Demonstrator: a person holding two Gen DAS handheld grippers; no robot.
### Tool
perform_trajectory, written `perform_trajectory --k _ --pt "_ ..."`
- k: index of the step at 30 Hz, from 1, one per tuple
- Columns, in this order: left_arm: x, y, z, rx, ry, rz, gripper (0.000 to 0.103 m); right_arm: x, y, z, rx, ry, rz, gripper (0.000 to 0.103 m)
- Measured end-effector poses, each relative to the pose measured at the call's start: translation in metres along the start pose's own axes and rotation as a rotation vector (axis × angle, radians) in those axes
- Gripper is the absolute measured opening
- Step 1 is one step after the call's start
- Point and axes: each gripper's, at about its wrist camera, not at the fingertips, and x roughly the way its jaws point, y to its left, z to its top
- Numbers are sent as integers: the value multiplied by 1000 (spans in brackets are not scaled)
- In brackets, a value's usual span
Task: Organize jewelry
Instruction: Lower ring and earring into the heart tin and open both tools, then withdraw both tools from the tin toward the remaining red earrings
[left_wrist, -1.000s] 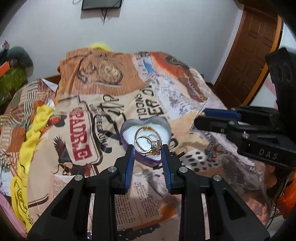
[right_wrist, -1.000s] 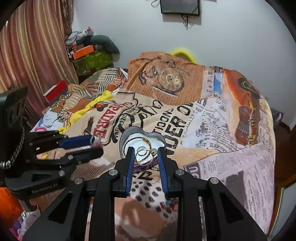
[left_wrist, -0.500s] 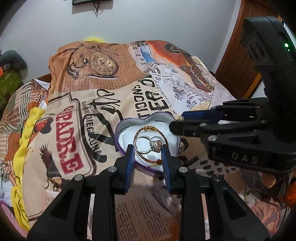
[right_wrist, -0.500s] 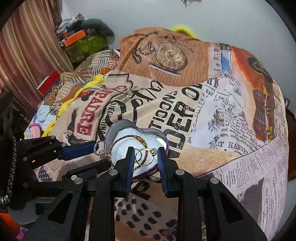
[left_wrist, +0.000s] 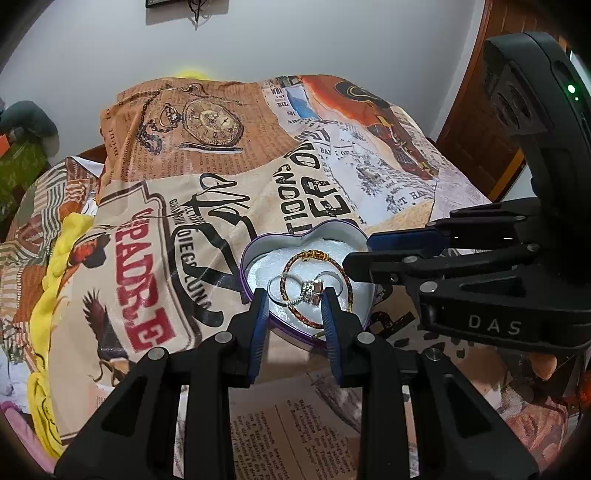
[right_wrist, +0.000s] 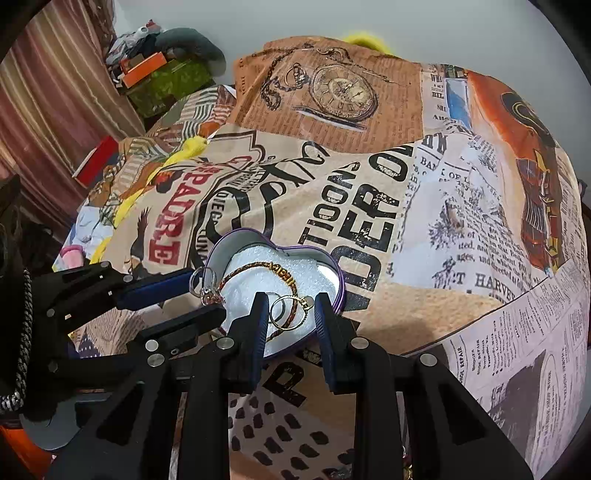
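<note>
One patchwork-print bedspread (right_wrist: 424, 206) under grey wall (left_wrist: 295, 40).

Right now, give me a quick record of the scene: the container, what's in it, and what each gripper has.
Container: heart-shaped tin, purple rim, white lining, open, on the printed bedsheet
Inside: braided bracelet lying on the lining
Left gripper: fingers pinch a silver ring with a stone, at the tin
Right gripper: fingers pinch a gold ring, at the tin's near edge
</note>
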Motion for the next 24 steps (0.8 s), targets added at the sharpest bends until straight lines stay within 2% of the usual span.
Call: perform_trajectory --k 5,13,18,24 --pt "-6 1 0 -10 -3 -4 28 -7 5 0 -18 -11 -34 25" --pt "-34 -4 3 -13 -45 -3 28 -34 3 -4 -13 -73 -55 28" --pt "-53 -13 7 -3 -70 -5 28 -62 -5 -10 12 -125 -57 28" --pt "-70 -34 9 30 -91 -19 29 -101 -18 -24 24 -192 -106 28"
